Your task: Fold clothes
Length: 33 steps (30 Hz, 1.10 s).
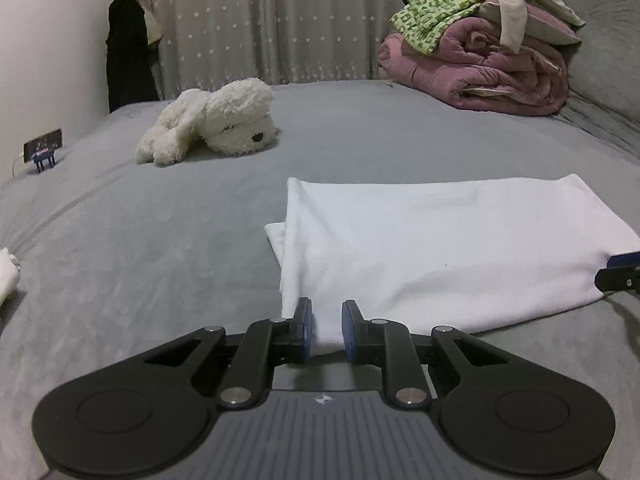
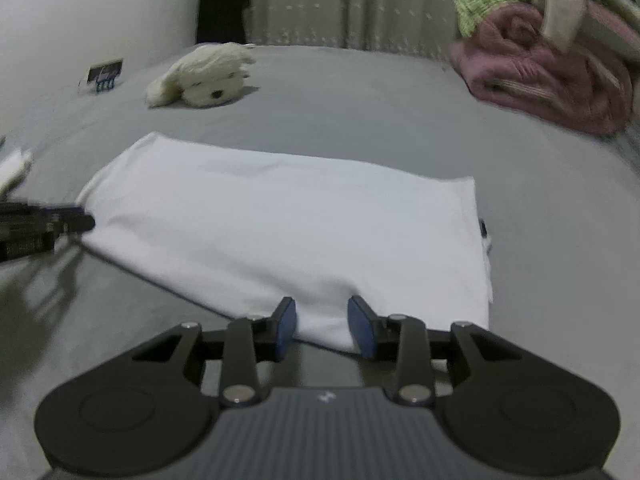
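White folded garment (image 1: 440, 248) flat on grey bed (image 1: 160, 248), near edge. Left gripper (image 1: 327, 330) at its near left corner, fingers narrow, cloth between pads, pinch unclear. Right gripper (image 2: 322, 328) at near right corner, fingers narrow, cloth edge between, contact unclear. Plush dog (image 1: 216, 120) and clothes pile (image 1: 480, 48) well behind.

A folded garment (image 1: 448, 248) lies on the bed (image 1: 160, 248), a plush dog (image 1: 216, 120) behind it, piled bedding (image 1: 480, 60) far right.
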Motion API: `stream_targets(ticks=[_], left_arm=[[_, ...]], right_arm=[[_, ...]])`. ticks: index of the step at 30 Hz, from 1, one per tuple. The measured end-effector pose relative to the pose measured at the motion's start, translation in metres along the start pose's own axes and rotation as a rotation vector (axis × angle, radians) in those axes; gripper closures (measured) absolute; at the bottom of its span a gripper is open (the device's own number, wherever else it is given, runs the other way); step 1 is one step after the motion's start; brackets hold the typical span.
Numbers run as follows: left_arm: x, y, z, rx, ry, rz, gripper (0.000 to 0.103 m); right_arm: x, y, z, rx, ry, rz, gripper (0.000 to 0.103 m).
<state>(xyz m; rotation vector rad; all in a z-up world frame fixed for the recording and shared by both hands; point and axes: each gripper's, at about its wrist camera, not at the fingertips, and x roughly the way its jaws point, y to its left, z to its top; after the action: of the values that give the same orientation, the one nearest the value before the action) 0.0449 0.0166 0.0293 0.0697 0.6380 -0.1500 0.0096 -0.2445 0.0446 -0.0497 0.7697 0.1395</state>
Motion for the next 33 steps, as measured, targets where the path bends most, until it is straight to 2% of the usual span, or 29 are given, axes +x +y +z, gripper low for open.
stream_targets(ticks=[3,7,14,18,21,24,29,31,32,33], left_arm=[[-0.002,0.006,0.002,-0.036,0.009,-0.009,0.084],[-0.004,0.007,0.002,-0.04,0.009,-0.001,0.084],[-0.007,0.014,0.004,-0.078,0.032,-0.021,0.084],[-0.006,0.019,0.005,-0.124,0.049,-0.036,0.084],[-0.005,0.022,0.006,-0.163,0.056,-0.047,0.084],[-0.004,0.024,0.007,-0.185,0.062,-0.055,0.084],[-0.004,0.025,0.008,-0.196,0.07,-0.058,0.085],[-0.004,0.025,0.008,-0.195,0.072,-0.058,0.085],[-0.004,0.025,0.008,-0.195,0.072,-0.057,0.085],[-0.004,0.024,0.008,-0.194,0.073,-0.056,0.085]], right_arm=[[-0.002,-0.003,-0.001,0.009,0.004,-0.006,0.074],[-0.004,0.005,-0.002,-0.048,0.005,-0.05,0.074],[-0.006,-0.006,-0.001,0.002,0.024,-0.029,0.074],[-0.009,-0.013,0.0,0.045,0.038,-0.016,0.074],[-0.011,-0.028,0.0,0.145,0.051,0.013,0.074],[-0.012,-0.043,0.002,0.22,0.057,0.047,0.076],[-0.016,-0.059,0.003,0.273,0.056,0.061,0.082],[-0.018,-0.065,0.004,0.298,0.046,0.071,0.082],[-0.019,-0.068,0.004,0.311,0.036,0.07,0.079],[-0.02,-0.071,0.005,0.317,0.024,0.036,0.076]])
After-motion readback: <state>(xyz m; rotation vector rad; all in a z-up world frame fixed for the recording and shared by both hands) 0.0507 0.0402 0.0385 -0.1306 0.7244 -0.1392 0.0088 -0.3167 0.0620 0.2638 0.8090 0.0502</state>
